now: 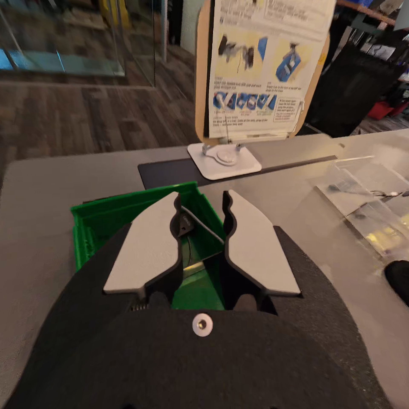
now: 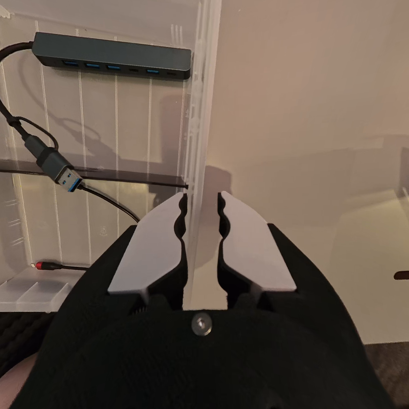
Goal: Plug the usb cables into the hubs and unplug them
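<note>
We hold the left tool wide apart, empty, above the green bin on the grey surface. Our right tool gapes around the clear tray's wall, gripping nothing; the grey hub and loose usb plug lie inside the tray, to the left.

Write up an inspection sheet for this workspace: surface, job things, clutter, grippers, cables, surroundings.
Surface: grey table with a dark strip along its far side.
Job's things: grey USB hub in a clear plastic tray, all ports empty; its own USB plug lies loose.
Clutter: green bin holding a small black part and a cable; instruction sheet on a stand.
Grippers: left gripper open above the green bin; right gripper open, straddling the tray's edge, holding nothing.
Cables: red-tipped cable lying unplugged in the tray.
Surroundings: wood-look floor, glass partition, dark bags.
</note>
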Motion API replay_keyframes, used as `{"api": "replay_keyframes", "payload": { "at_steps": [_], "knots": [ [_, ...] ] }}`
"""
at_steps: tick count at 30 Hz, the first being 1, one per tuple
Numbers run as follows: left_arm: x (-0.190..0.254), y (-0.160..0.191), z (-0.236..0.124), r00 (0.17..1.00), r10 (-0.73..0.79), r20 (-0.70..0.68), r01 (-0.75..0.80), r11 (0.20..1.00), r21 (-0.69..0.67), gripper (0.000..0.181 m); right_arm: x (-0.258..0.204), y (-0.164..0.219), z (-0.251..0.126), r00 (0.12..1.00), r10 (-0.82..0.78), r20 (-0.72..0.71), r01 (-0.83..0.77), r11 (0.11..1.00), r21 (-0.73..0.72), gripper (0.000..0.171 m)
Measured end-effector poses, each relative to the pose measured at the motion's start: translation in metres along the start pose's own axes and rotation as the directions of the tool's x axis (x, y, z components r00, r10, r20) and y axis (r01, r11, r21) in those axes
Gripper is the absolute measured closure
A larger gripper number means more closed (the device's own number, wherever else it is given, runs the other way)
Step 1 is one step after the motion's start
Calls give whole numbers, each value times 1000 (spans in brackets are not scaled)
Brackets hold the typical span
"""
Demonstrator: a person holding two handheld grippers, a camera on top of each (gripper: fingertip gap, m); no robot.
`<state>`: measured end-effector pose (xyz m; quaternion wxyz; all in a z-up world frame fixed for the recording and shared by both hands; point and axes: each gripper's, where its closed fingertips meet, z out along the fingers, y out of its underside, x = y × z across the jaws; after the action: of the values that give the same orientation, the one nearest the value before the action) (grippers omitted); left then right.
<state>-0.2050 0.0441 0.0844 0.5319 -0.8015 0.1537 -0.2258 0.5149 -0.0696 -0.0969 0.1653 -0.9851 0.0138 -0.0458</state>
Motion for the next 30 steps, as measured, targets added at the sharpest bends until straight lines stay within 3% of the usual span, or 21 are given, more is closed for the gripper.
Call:
{"api": "replay_keyframes", "payload": {
  "at_steps": [4,6,10,14,17,23,30],
  "knots": [
    [-45,46,34,977,142,159,-100,963,-250,150,4,-9,-24,998,10,-64,-4,996,84,142],
    [-55,61,45,962,218,165,-156,932,-327,148,3,-16,-40,997,2,-83,11,988,155,142],
    [-40,69,76,893,446,-68,-434,807,-400,143,2,-28,-69,993,-12,-120,44,962,270,142],
    [-53,86,93,679,670,-301,-718,521,-461,144,1,-42,-87,988,-30,-153,83,932,353,142],
    [-74,121,89,646,603,-469,-744,360,-563,138,-3,-47,-91,985,-36,-167,96,926,365,142],
    [-83,162,107,704,401,-586,-707,325,-628,119,-8,-52,-87,972,-76,-221,145,938,316,142],
    [-96,189,127,611,482,-628,-767,164,-620,116,-13,-56,-81,961,-120,-251,187,946,266,142]
  ]
}}
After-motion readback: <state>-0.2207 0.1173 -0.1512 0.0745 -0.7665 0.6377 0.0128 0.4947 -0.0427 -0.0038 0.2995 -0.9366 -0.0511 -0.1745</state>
